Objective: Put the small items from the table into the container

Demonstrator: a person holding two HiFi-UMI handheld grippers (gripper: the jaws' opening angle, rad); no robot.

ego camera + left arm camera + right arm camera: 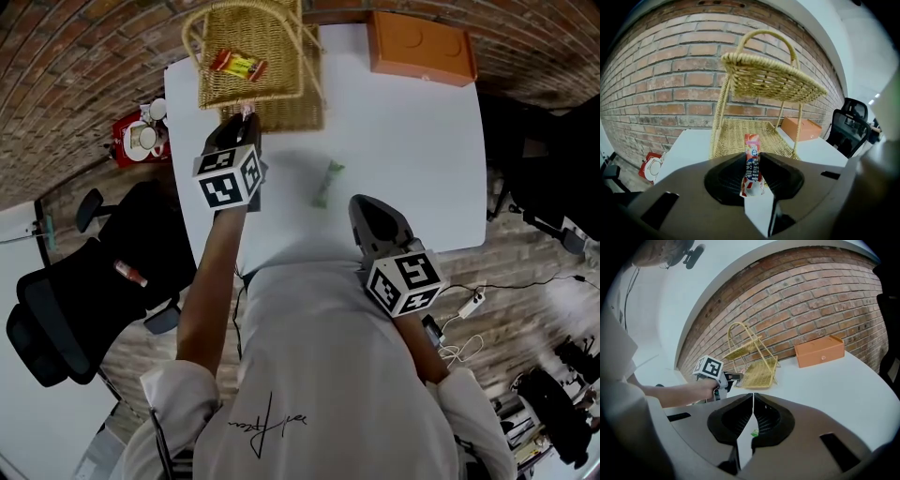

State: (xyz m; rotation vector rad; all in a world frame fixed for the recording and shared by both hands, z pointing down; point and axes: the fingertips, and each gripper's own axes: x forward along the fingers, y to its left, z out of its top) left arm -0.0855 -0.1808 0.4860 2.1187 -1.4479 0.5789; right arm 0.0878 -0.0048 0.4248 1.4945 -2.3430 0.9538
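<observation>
Red sachet (751, 145) in L gripper (753, 154) fingers (729, 171), nr basket (736, 132)

Count | grippers 2: left gripper (752, 161), right gripper (753, 401) | snack packets 3: red-and-yellow packet (237, 65), red-and-white packet (751, 164), green packet (328, 183) | wicker basket (274, 36) 1, tiers 2 | orange box (420, 47) 1 | white surface (403, 159) 1 | black office chairs 2: left chair (52, 319), right chair (851, 123)
</observation>
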